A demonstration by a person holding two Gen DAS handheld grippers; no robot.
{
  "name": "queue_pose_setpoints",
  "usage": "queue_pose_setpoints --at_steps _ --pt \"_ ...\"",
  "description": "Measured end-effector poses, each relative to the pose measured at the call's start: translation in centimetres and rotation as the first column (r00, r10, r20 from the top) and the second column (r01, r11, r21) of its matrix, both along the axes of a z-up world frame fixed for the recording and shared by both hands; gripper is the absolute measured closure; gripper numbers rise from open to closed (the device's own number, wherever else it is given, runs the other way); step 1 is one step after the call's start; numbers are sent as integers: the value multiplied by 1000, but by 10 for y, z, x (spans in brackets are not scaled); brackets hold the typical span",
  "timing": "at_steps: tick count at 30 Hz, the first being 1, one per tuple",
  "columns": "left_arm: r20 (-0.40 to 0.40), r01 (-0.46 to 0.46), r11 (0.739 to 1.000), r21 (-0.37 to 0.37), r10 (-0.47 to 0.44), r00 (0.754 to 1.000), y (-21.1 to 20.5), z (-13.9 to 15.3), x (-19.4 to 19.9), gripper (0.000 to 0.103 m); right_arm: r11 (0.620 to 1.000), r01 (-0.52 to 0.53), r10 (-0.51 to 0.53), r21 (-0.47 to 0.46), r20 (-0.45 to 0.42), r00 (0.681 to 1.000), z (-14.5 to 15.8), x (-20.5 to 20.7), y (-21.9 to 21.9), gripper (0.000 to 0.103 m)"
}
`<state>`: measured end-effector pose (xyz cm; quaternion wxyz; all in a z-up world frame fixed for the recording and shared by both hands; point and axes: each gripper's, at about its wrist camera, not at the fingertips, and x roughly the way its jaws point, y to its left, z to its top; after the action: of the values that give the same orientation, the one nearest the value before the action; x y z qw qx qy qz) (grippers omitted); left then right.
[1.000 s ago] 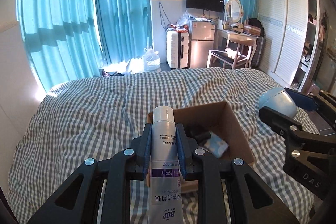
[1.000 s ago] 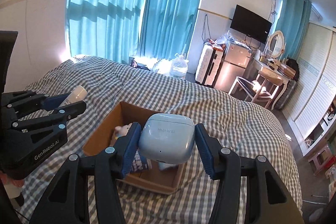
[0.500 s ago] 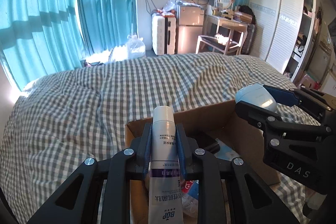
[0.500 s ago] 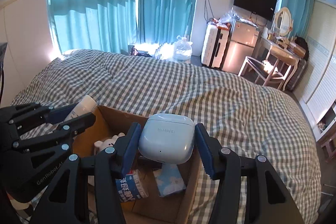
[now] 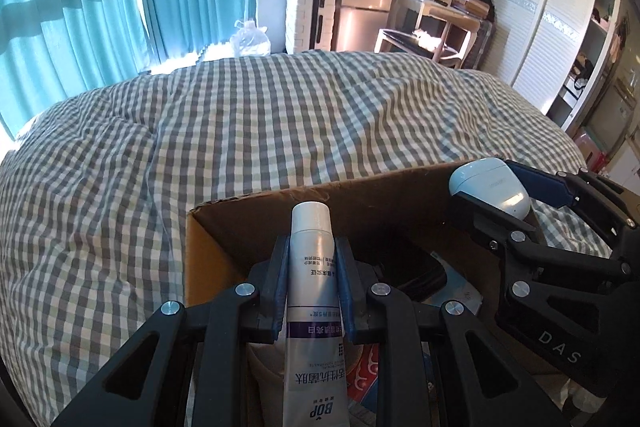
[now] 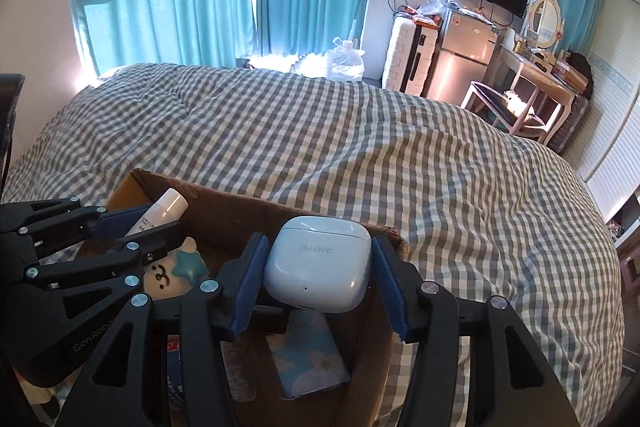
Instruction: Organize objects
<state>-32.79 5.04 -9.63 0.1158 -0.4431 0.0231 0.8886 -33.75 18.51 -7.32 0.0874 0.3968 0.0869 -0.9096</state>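
My left gripper (image 5: 311, 259) is shut on a white and purple toothpaste tube (image 5: 313, 311) and holds it over the open cardboard box (image 5: 256, 223) on the bed. My right gripper (image 6: 318, 267) holds a pale blue earbuds case (image 6: 318, 269) between its pads over the same box (image 6: 240, 211). The pad on the right stands a little off the case. The right gripper with the case (image 5: 490, 193) shows at the right of the left wrist view. The left gripper with the tube (image 6: 158, 215) shows at the left of the right wrist view.
The box holds a blue tissue pack (image 6: 306, 363), a white plush with a blue star (image 6: 176, 271) and several other items. It rests on a grey checked duvet (image 6: 360, 155). Beyond the bed are teal curtains, a suitcase, a fridge and a dressing table.
Both grippers have moved forward and down with their objects, from beside and above the box to just over its opening. The box now fills the lower part of both views.
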Motion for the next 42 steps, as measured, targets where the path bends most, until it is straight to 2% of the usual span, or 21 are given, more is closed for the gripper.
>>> queue_pose_setpoints --at_steps 7,11,13,15,16,18,19,21,24,26,30,34,37,42 --pt "39 -1 1000 -2 1 999 2 -9 1 81 1000 -8 7 26 28 1000 -12 -1 -5 50" --pt "15 -10 1000 -15 10 1000 6 -7 3 79 1000 -5 5 13 28 1000 -10 4 -4 50" --pt "4 -11 1000 -10 11 1000 4 -6 4 74 1000 5 -6 5 30 1000 -7 7 -2 50" --pt "-2 -16 1000 -2 16 1000 1 -2 7 57 1000 13 -13 -9 32 999 -2 9 0 50" --pt "-4 -20 1000 -1 20 1000 -1 0 9 53 1000 18 -17 -21 30 999 1 11 2 49" --pt "-17 -25 1000 2 25 1000 -5 8 13 41 999 27 -27 -39 3 1000 14 19 7 38" --pt "-22 -24 1000 5 24 999 -6 12 15 38 999 30 -30 -42 -8 1000 20 22 8 31" --pt "-37 -21 1000 13 21 999 -8 23 21 25 998 35 -36 -48 -33 999 35 29 12 30" --pt "-82 -24 999 21 26 996 -13 45 32 20 998 47 -50 -45 -63 997 59 40 17 29" --pt "-107 -24 999 24 26 994 -16 62 40 16 997 61 -65 -45 -86 994 76 48 22 21" --pt "-193 -43 999 15 45 980 -16 102 61 8 993 95 -104 -65 -147 984 110 71 32 15" --pt "-257 -48 999 27 53 965 -25 138 88 5 988 120 -137 -96 -204 969 142 103 40 14" --pt "-298 -63 997 53 76 952 -34 165 110 2 984 138 -162 -111 -256 953 168 131 44 9" --pt "-391 -69 997 44 81 917 -37 209 154 1 983 140 -171 -116 -334 927 212 178 42 5"
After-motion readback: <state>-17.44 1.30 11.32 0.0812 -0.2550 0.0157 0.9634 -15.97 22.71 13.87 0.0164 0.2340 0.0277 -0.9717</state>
